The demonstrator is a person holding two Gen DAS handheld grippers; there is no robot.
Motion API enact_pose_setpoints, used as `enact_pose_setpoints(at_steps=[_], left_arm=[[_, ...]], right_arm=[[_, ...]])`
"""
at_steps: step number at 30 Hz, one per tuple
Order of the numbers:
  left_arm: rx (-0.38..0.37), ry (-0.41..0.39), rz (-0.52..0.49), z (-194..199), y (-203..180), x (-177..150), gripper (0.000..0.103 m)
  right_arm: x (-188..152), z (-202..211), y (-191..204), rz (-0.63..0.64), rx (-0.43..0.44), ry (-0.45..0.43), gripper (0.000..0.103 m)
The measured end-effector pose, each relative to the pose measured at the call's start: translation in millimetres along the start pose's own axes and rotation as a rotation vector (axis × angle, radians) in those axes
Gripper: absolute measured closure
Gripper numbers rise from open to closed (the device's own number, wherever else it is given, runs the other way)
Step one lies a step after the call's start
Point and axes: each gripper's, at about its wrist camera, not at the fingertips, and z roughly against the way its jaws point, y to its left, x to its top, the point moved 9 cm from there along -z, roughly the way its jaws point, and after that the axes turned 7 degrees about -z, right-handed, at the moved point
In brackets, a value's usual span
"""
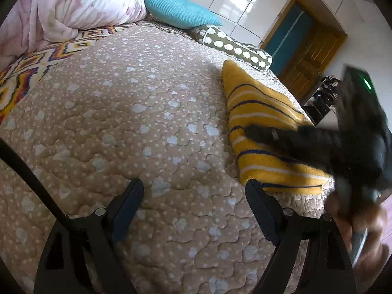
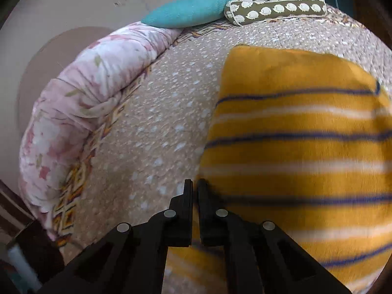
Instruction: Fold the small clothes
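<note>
**Yellow cloth folded on the bed**

The yellow striped cloth (image 2: 306, 147) lies at the right of the frame on the bed (image 1: 122, 122). The right tongs (image 2: 194, 186) look pinched shut, maybe on its edge. The left tongs (image 1: 194, 191) are wide open, holding nothing. Next, another fold probably. No writing shows.

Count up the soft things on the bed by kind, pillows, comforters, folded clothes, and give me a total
Pillows: 2, the turquoise pillow and the hedgehog-print bolster
Comforters: 1, the pink floral comforter
Clothes: 1, the yellow striped garment
Total: 4
</note>
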Motion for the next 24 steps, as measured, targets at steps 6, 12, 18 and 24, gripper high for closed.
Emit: enact_pose_setpoints(at_steps=[6, 12, 18, 24], left_arm=[[-0.003, -0.002, 0.003, -0.3, 0.3, 0.2, 0.019], [0.001, 0.011, -0.014, -3.4, -1.1, -0.1, 0.014], [0.105, 0.088, -0.129, -18.9, -12.9, -3.6, 0.005], [0.236, 0.187, -0.259, -36.4, -21.7, -9.7, 0.0]], right_arm=[[-52.3, 33.3, -27.5, -0.067, 0.064, 0.034, 0.099], [-99.1, 96.2, -82.3, -0.069, -0.08, -0.036, 0.096], [-119.7, 137.4, -115.6, -0.114, -0.139, -0.128, 0.094], [-124.5, 146.2, -122.9, -0.1, -0.168, -0.162, 0.088]])
